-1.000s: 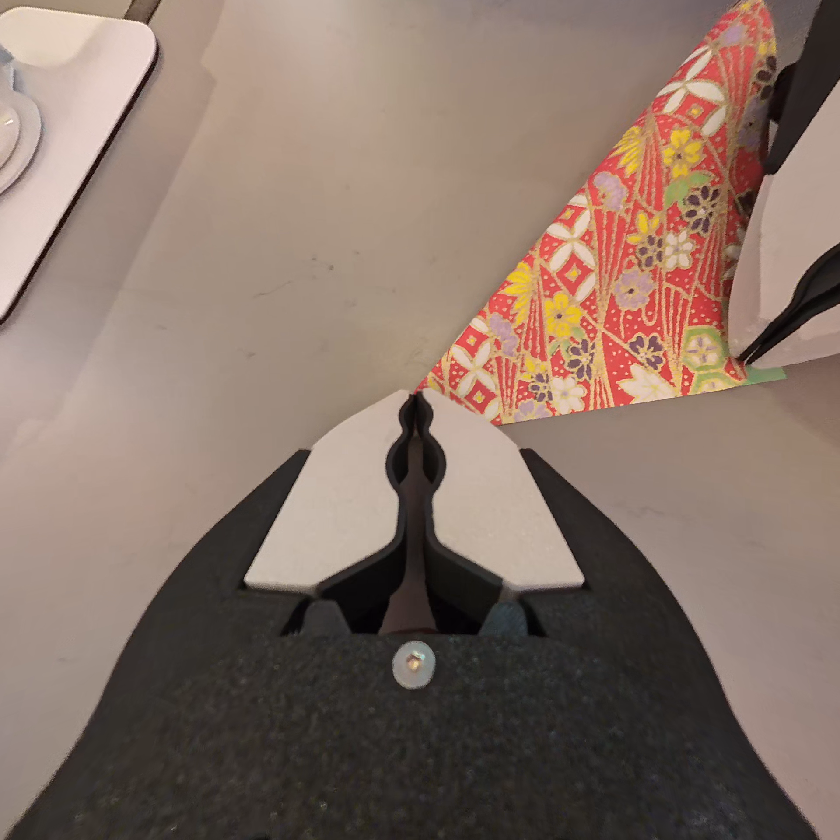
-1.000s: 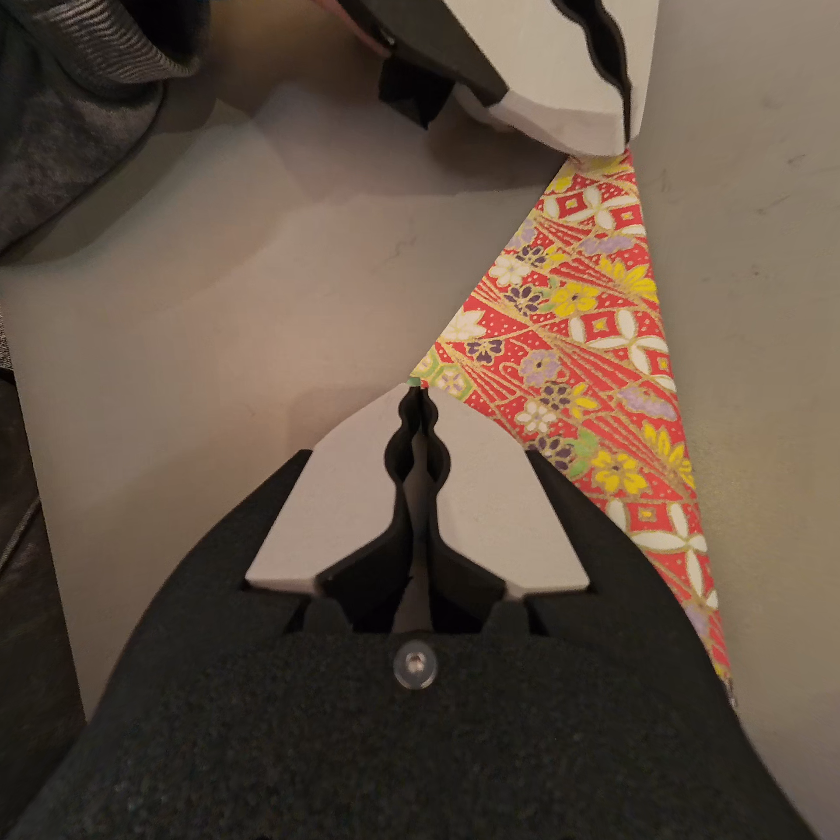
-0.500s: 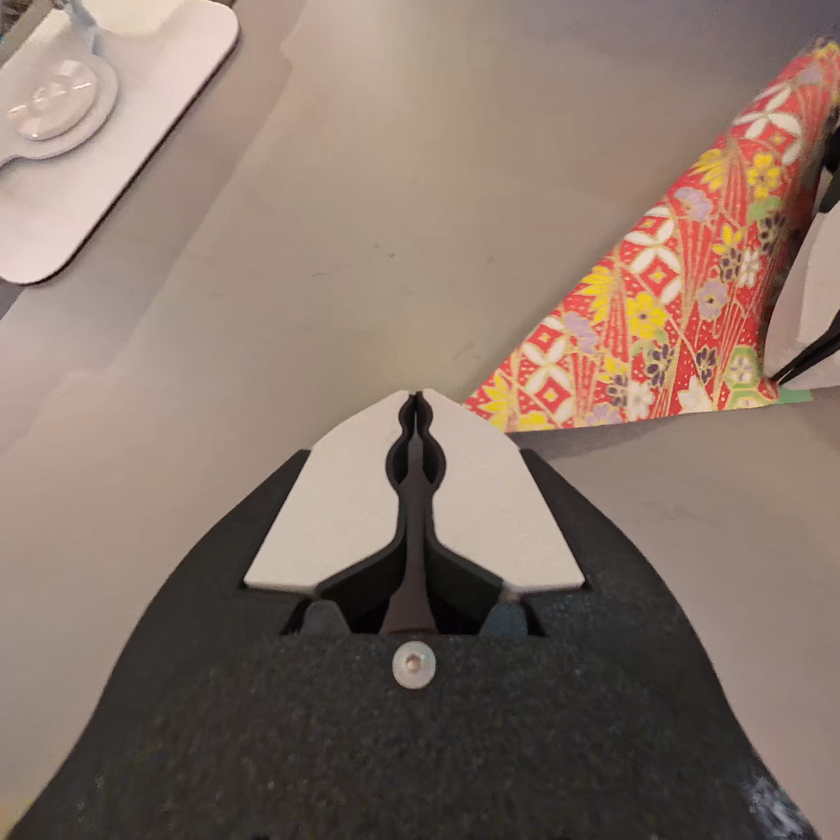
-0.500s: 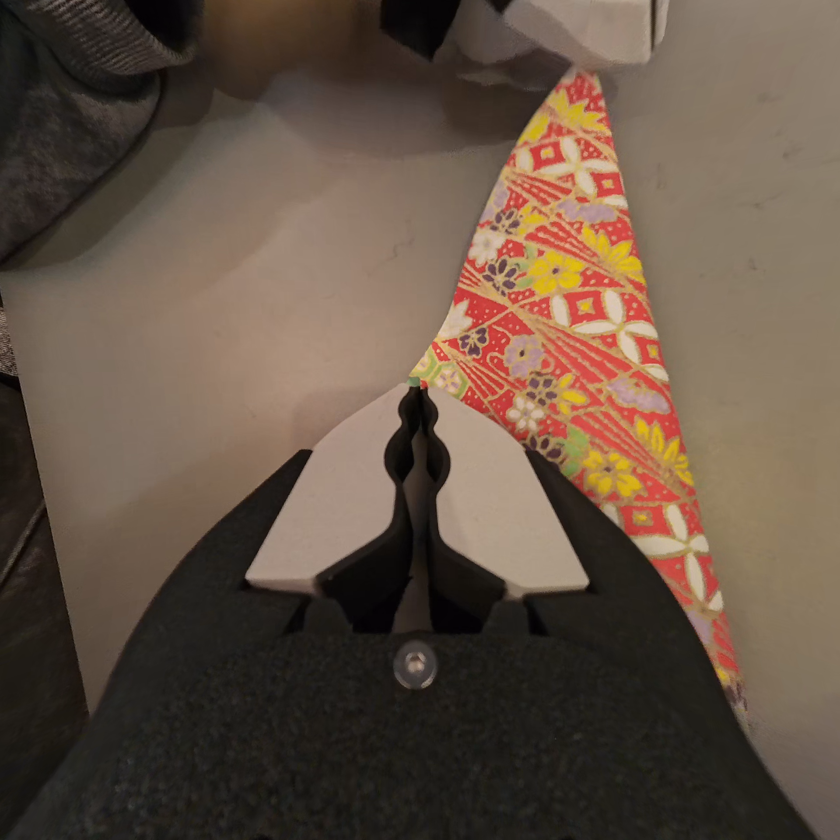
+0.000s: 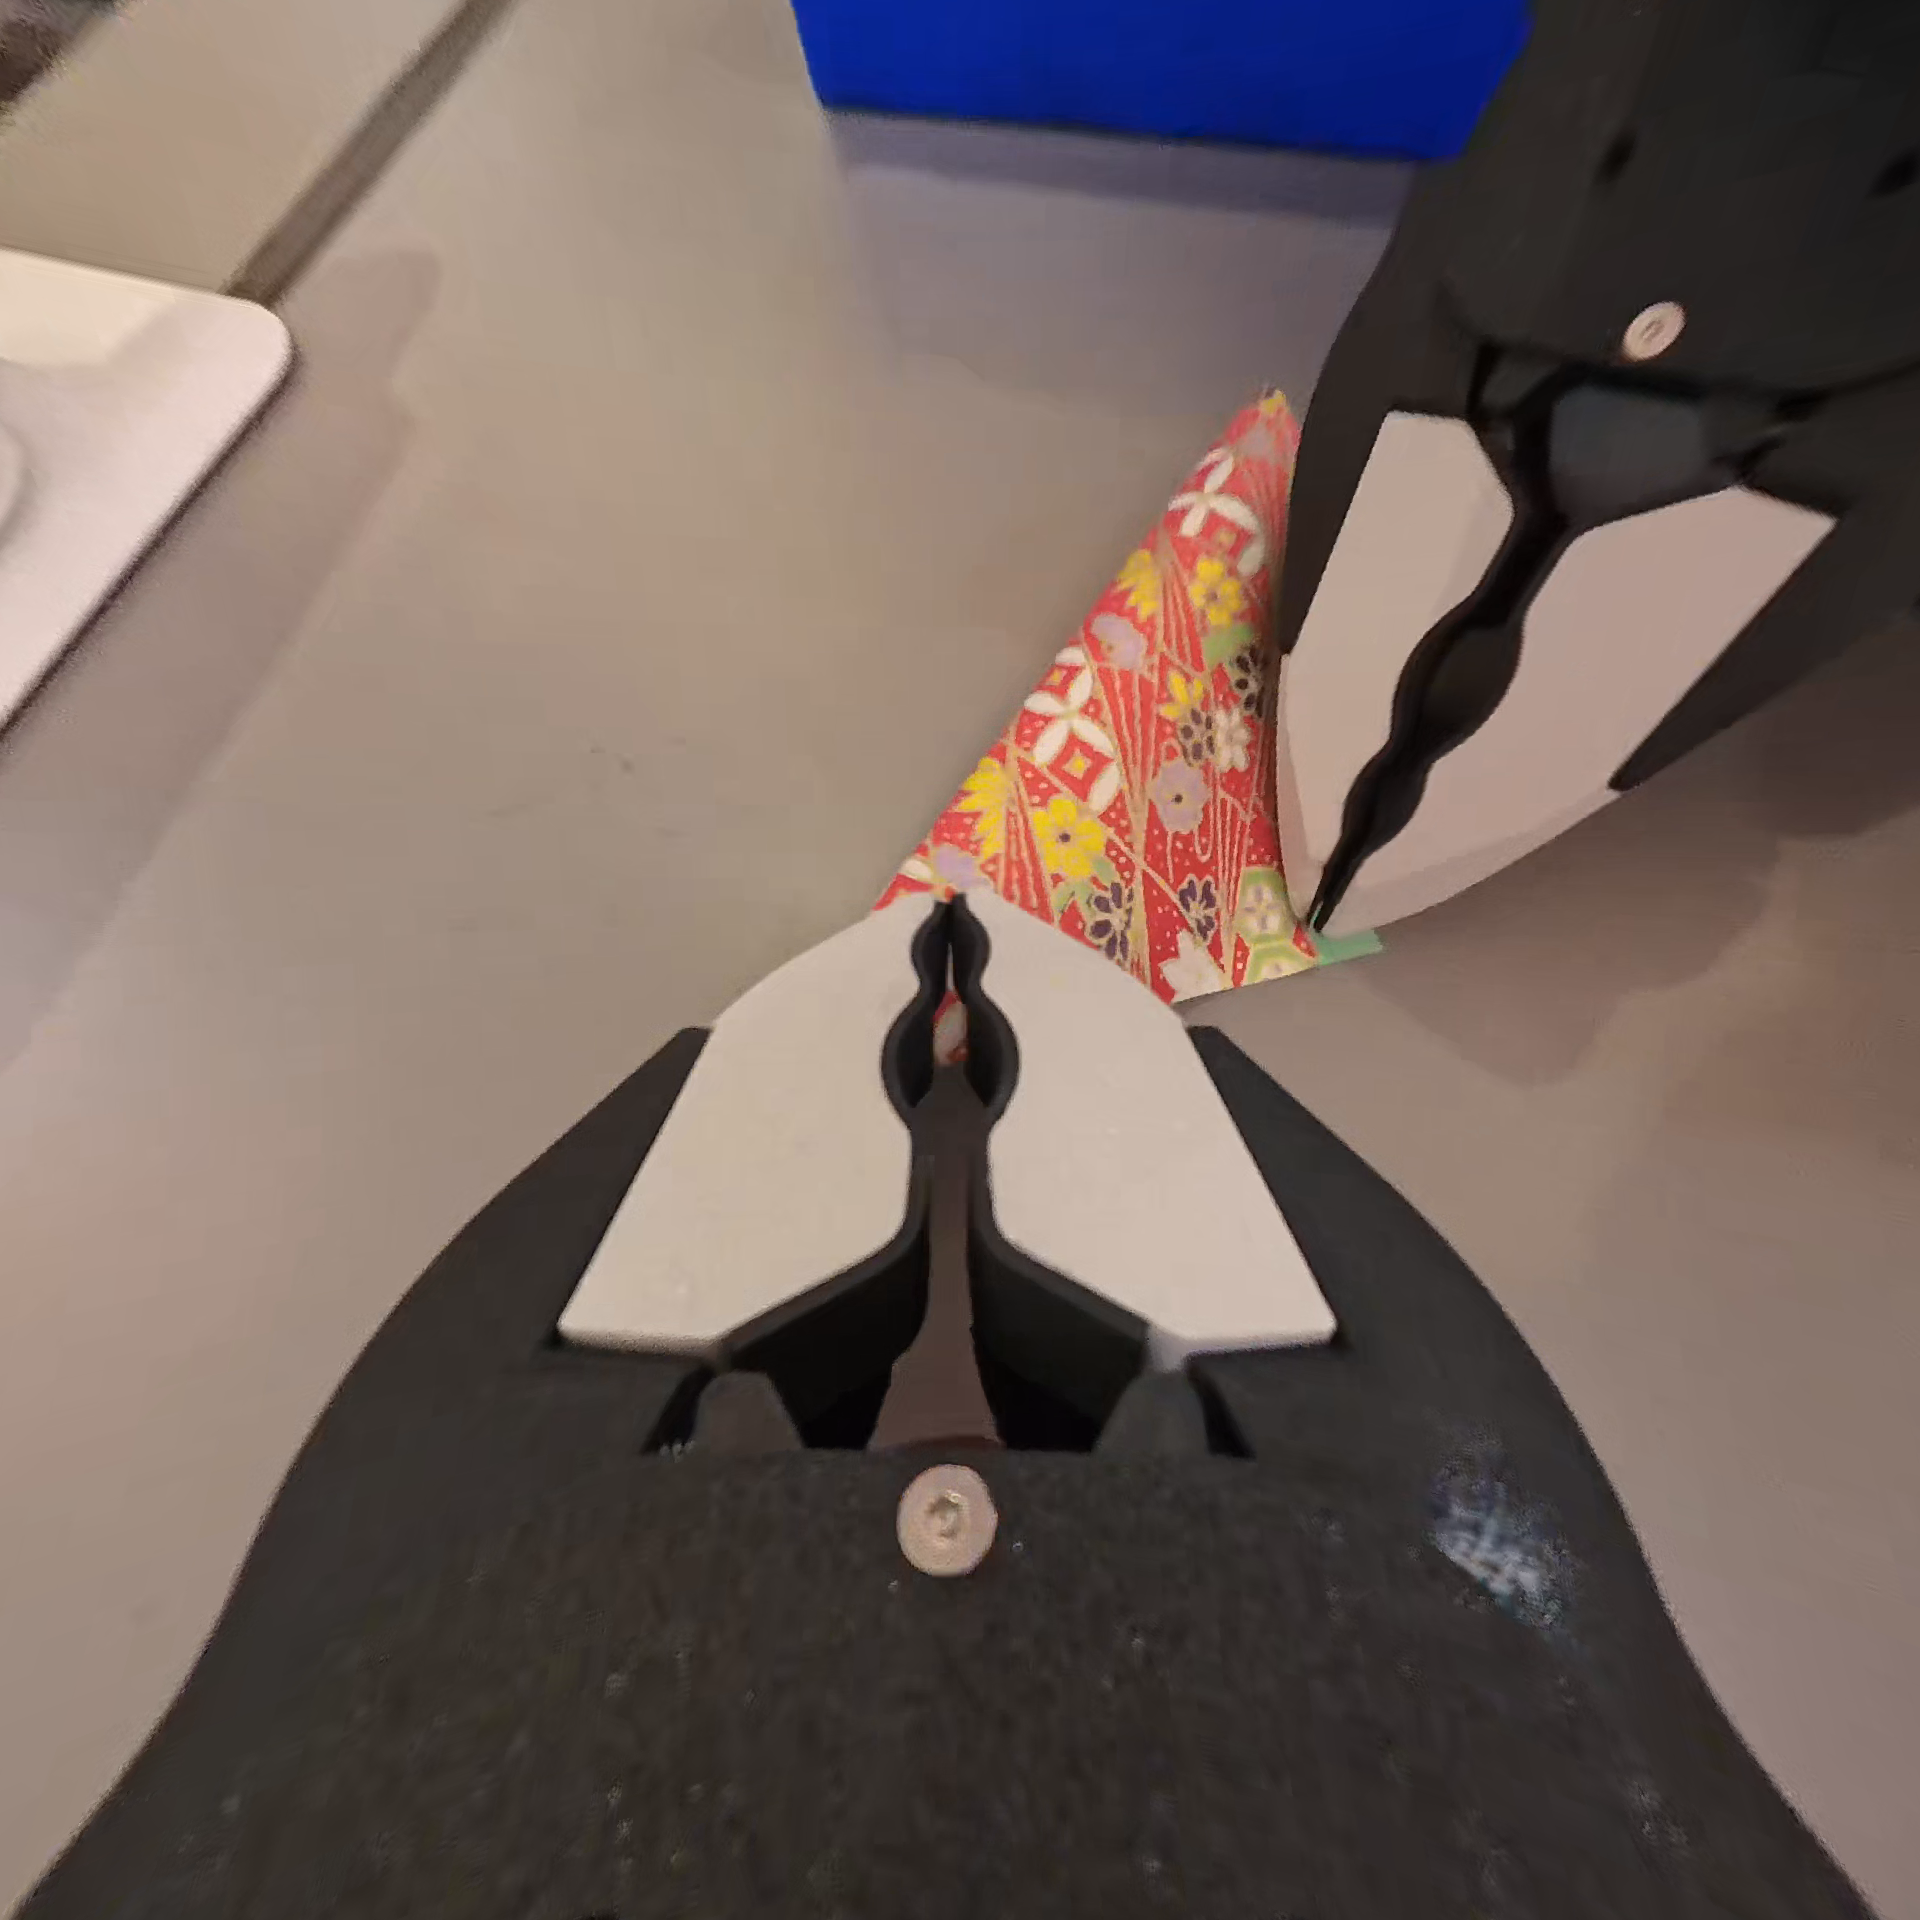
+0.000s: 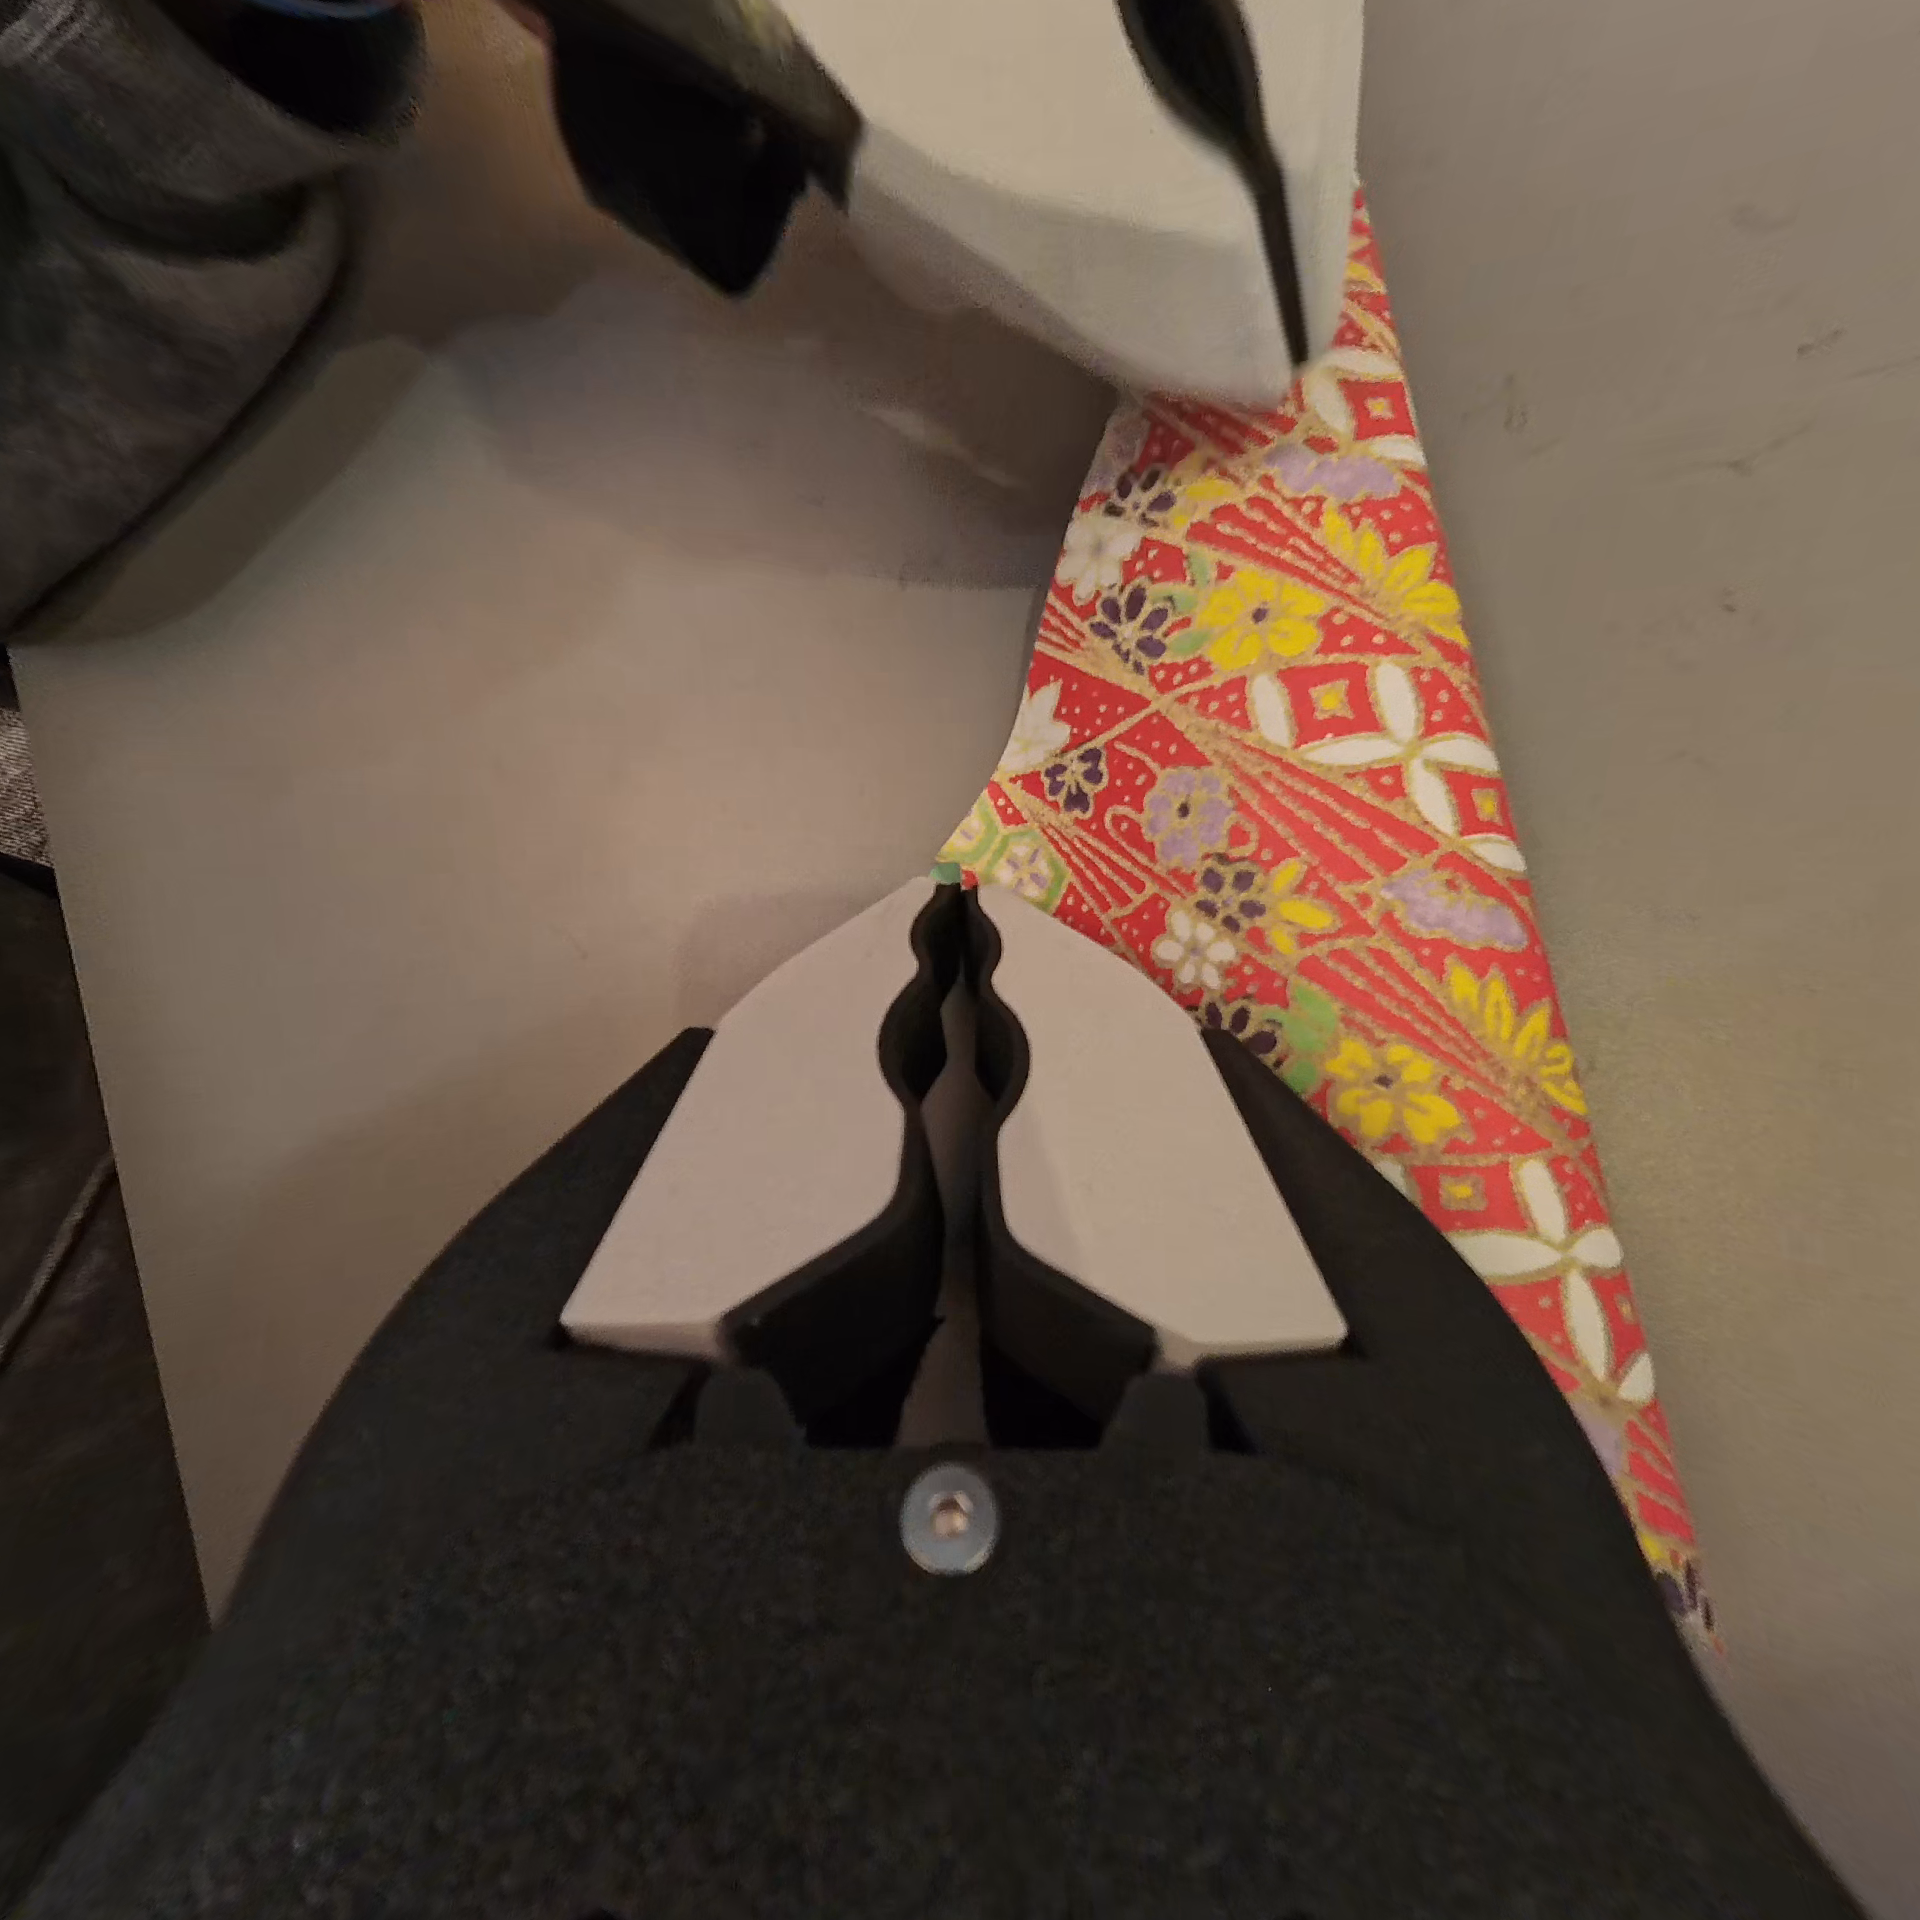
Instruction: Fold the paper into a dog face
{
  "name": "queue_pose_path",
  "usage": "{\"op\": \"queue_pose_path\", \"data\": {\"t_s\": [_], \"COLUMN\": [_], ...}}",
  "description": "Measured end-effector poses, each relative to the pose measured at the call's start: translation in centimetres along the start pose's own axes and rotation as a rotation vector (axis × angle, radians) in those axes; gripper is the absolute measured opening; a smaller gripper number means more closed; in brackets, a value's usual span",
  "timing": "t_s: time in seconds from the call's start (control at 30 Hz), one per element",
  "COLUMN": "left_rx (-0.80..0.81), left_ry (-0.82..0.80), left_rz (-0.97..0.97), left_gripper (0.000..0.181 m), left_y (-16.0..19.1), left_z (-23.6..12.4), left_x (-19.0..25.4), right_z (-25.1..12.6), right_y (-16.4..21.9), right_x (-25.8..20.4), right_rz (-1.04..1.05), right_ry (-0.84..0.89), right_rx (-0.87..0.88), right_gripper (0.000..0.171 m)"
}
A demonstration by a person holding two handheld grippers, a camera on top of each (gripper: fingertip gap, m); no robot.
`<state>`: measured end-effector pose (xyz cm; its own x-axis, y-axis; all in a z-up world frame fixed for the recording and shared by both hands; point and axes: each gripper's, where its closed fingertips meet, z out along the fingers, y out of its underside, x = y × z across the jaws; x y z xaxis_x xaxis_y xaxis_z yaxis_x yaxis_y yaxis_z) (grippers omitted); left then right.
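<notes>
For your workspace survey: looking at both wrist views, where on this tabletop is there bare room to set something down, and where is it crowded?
Free: the grey tabletop between the white rounded tray and the red floral folded paper; also the strip right of the paper. Crowded: around the paper, where the left gripper and right gripper meet it.

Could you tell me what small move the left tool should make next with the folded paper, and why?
Probably carry that corner across toward the middle to start an ear fold. The left tool looks shut on one corner of the red floral paper, a sliver of paper showing between its fingers, while the right tool is shut on the green-tipped corner, steadying it.
</notes>
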<state>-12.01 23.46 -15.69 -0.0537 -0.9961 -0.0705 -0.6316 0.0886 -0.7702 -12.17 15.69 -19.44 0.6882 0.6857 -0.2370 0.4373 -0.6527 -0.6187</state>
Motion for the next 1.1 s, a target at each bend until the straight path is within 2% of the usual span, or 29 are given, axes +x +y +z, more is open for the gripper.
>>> {"op": "queue_pose_path", "data": {"t_s": [0.07, 0.23, 0.7, 0.8, 0.97, 1.1], "left_rx": [-0.045, -0.137, -0.163, -0.191, -0.167, -0.048], "left_ry": [0.031, -0.010, -0.146, -0.215, -0.288, -0.244], "left_rz": [-0.020, -0.011, -0.062, -0.038, -0.045, -0.064], "left_gripper": [0.000, 0.000, 0.000, 0.000, 0.000, 0.000], "left_y": [0.9, 3.2, 4.4, 5.0, 5.5, 3.4], "left_z": [1.0, 2.2, 1.3, 0.7, -0.4, -1.6], "left_x": [0.2, -1.0, -5.3, -6.7, -8.3, -7.2], "right_z": [0.0, 0.0, 0.0, 0.0, 0.0, 0.0], "right_y": [0.0, 0.0, 0.0, -0.1, -0.1, -0.1], "right_x": [0.0, 0.0, -0.1, -0.1, -0.1, -0.2], "right_rz": [-0.002, 0.002, 0.008, 0.012, 0.015, 0.016], "right_ry": [0.001, -0.001, -0.002, -0.003, -0.003, -0.006], "right_rx": [0.000, 0.003, 0.006, 0.007, 0.008, 0.009], "right_gripper": [0.000, 0.000, 0.000, 0.000, 0.000, 0.000]}}
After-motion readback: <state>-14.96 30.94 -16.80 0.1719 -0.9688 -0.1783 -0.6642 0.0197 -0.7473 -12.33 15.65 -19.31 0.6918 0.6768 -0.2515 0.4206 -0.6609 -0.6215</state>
